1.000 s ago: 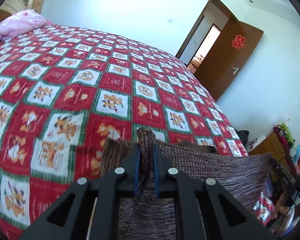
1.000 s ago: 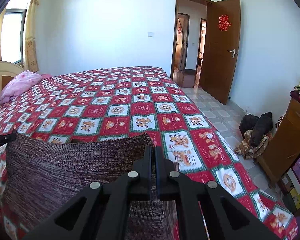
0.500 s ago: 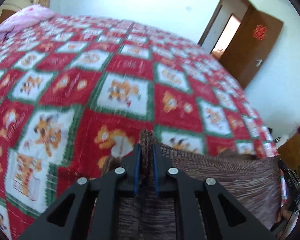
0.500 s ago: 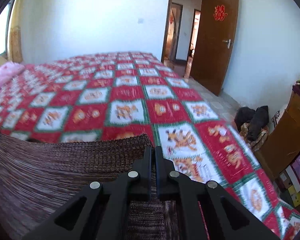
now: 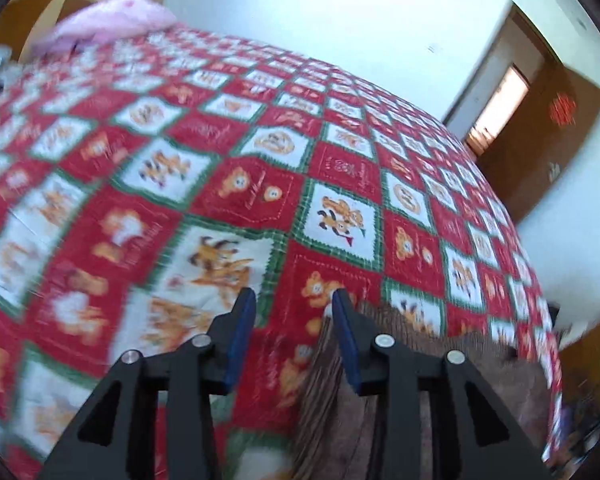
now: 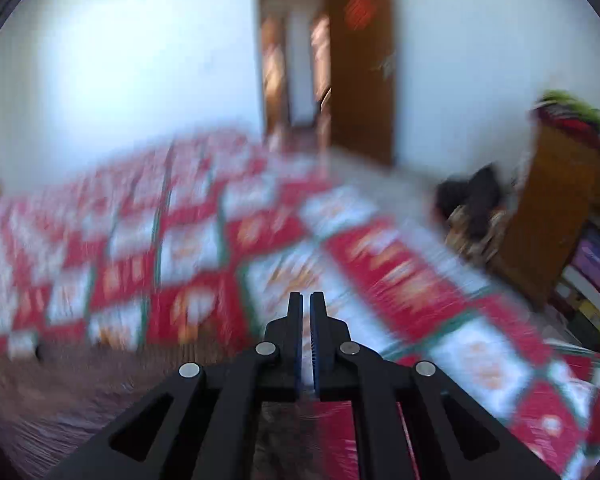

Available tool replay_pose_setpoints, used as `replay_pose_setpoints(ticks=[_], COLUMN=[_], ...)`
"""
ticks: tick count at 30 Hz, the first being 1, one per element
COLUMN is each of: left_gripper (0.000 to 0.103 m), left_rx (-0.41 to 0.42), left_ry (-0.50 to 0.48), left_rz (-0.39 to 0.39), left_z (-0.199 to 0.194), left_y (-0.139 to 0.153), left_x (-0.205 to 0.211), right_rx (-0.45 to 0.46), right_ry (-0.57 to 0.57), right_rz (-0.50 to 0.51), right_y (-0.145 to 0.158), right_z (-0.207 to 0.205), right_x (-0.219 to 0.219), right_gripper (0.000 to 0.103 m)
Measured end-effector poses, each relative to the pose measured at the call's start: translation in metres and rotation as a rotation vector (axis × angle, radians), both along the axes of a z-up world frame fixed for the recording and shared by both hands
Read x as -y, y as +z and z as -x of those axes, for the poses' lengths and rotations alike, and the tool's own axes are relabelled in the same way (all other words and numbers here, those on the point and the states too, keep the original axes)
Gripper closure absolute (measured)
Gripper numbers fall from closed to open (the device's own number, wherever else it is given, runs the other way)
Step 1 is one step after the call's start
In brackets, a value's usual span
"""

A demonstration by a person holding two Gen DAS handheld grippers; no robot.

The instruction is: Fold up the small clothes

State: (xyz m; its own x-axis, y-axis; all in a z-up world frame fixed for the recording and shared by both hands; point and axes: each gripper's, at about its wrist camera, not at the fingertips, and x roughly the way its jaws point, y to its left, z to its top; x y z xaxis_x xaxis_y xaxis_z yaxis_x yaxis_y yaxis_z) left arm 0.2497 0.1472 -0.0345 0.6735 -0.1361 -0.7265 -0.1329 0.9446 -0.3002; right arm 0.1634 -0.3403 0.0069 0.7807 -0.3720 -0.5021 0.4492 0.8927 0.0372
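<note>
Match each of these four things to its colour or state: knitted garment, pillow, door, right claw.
Things:
1. knitted garment
2. pillow
3. door
4. right claw

States:
a. swung open
b. pink
c. closed
d. lying on the red quilt

Pairs: 1-d, 2-b, 3-a, 4-c

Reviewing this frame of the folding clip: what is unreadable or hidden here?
- Right wrist view: motion blur smears the bedspread; whether the shut right gripper pinches the brown knit garment cannot be told.
- Left wrist view: the garment is partly hidden by the left gripper, whose jaws are opening, and cut off by the bottom edge; its type and fold state are unclear.
- Door ornament: too blurred to read.
</note>
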Motion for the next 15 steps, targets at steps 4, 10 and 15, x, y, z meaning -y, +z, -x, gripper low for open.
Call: replay_pose_setpoints(ticks=[4,10,15], left_gripper=[0.062,0.053,0.053], left_rx=[0.030,-0.013,-0.064], left_ry=[-0.137,-0.355,-0.404], left_rz=[-0.078,-0.119,-0.246], left_z=[0.040,0.089,0.118], left_y=[0.015,-0.005,-0.031], left_x=[0.032,0.102,0.138], right_rx=[-0.008,-0.190,-0.279], right_ry=[0.183,0.322,0.325], right_rz=[-0.032,-0.121,-0.152], right_y=[0.025,0.002,-0.032], right_z=[0.049,0.103,0.118], right_x=[-0.027,-0.070,-0.089], right_gripper=[0.100,0.100,0.100])
